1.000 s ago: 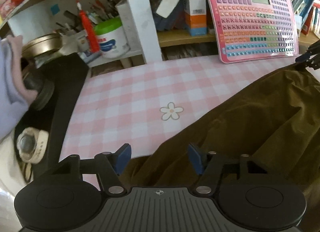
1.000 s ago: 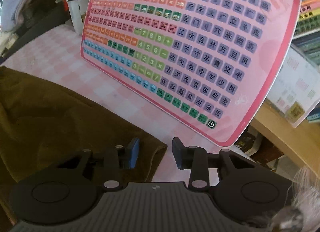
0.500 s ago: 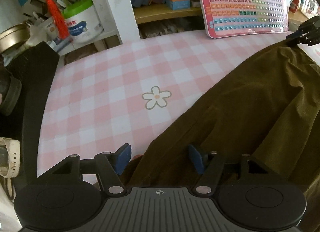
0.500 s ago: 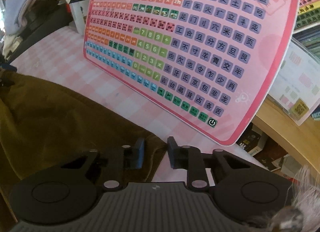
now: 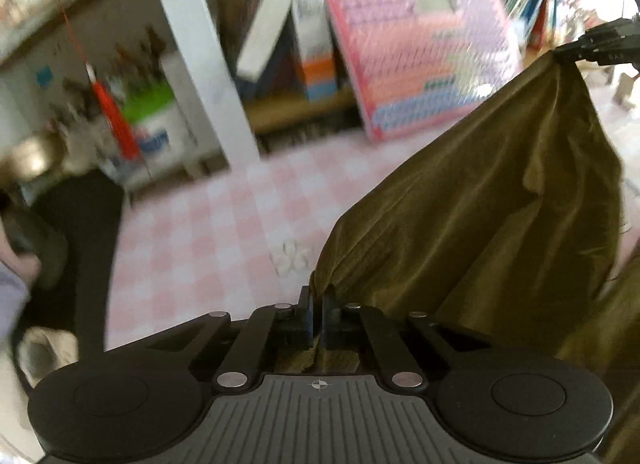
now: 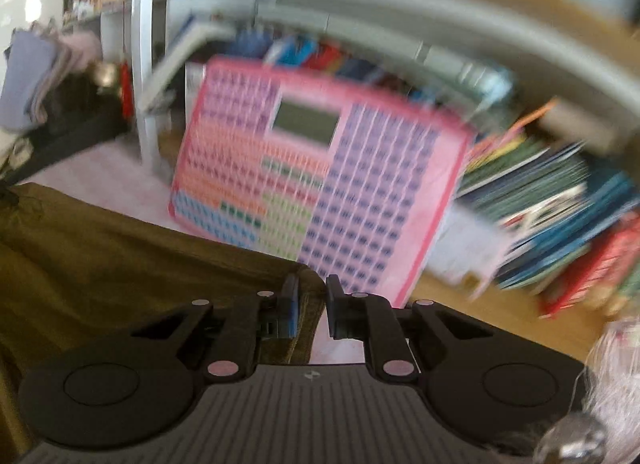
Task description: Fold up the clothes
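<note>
Both grippers clamped on garment (image 5: 480, 224) corners: left gripper (image 5: 317, 318) low and near, right gripper (image 6: 312, 310) high and far; cloth's edge ran taut between, above table (image 5: 208, 232).

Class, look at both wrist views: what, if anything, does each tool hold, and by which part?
Both hold the olive-brown garment. The left tool is shut on a bunched edge; the right tool pinches a corner of the same cloth.

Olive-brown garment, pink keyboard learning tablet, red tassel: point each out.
olive-brown garment (image 5: 500, 200), left wrist view, raised middle of the cloth.
pink keyboard learning tablet (image 6: 320, 184), right wrist view, centre of key grid.
red tassel (image 5: 116, 120), left wrist view, fringe body.
</note>
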{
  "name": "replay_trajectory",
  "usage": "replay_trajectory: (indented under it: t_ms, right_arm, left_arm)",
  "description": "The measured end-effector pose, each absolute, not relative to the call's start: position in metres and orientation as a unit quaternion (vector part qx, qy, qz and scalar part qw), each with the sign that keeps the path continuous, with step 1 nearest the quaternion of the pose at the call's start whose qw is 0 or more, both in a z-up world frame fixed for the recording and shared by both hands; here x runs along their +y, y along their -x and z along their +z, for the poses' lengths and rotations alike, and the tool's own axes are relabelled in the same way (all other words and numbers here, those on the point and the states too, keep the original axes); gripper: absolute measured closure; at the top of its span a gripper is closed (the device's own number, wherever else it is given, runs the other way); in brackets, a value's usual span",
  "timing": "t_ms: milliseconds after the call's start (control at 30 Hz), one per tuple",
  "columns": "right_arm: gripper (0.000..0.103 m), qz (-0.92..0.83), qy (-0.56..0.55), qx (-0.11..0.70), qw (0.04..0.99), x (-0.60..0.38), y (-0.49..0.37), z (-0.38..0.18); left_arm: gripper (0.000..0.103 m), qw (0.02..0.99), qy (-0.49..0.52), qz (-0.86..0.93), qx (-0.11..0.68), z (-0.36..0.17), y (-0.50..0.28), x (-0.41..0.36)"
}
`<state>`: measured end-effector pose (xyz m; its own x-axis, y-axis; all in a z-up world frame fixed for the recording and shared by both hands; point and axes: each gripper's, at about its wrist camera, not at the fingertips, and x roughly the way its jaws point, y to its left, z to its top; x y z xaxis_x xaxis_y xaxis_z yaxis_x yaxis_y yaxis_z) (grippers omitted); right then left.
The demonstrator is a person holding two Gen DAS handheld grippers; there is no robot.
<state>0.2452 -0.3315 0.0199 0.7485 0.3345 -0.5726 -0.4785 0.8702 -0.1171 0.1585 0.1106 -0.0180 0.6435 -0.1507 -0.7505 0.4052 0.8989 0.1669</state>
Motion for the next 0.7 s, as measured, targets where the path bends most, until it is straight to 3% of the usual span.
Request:
replay_trajectory:
  t_ms: [233,433,700]
  right_arm:
    - [0.091,0.142,0.115,0.212,0.960,-0.344,-0.127,0.076]
    - [0.091,0.082,0.068,0.250,0.962,-0.358,-0.003,0.063]
    - [0.087,0.013,-0.002,0.377,0.926,-0.351,0.109,-0.013]
  left_arm:
    - [0.101,0.920,-0.195,-0.186,0.283,0.039,-0.079,0.105]
    - [0.101,0.915,-0.227,-0.238,0.234,0.058,0.010,0.103]
    - [0.089,0.914,-0.108,-0.219,0.324,-0.003,0.060,0.122]
